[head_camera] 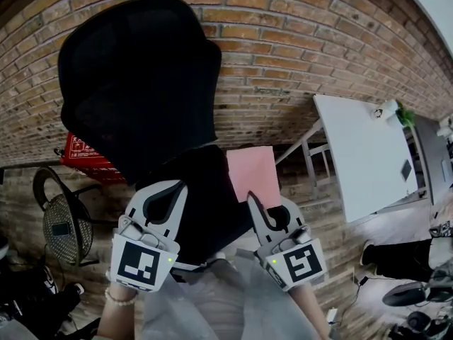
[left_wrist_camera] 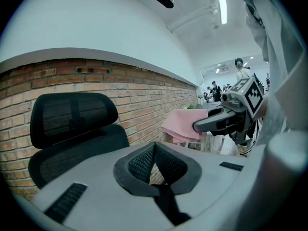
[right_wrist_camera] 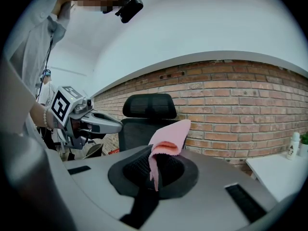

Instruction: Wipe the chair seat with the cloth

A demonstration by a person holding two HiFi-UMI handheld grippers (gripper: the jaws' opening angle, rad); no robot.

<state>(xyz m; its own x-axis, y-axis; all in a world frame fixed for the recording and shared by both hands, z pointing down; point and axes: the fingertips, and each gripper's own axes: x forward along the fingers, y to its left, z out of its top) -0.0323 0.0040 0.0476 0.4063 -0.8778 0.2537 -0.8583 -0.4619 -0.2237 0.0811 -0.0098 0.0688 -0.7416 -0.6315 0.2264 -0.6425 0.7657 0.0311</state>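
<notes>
- Left gripper (left_wrist_camera: 154, 152), nearest in the head view at the lower left, has its jaws pressed together with nothing between them.
- Right gripper (right_wrist_camera: 153, 157), beside it at the lower right, has its jaws clamped on one edge of the pink cloth (head_camera: 253, 173).
- Brick wall (head_camera: 304, 48) fills the background.
- Black office chair (head_camera: 141, 83) stands in front of the wall, its mesh back upright; its seat (head_camera: 207, 204) lies between the two grippers in the head view.
- White surface (head_camera: 361, 154) stands to the chair's right, apart from it.
- Pink cloth rises from the right jaws and folds over, above the seat's right edge; whether it touches the seat cannot be told.
</notes>
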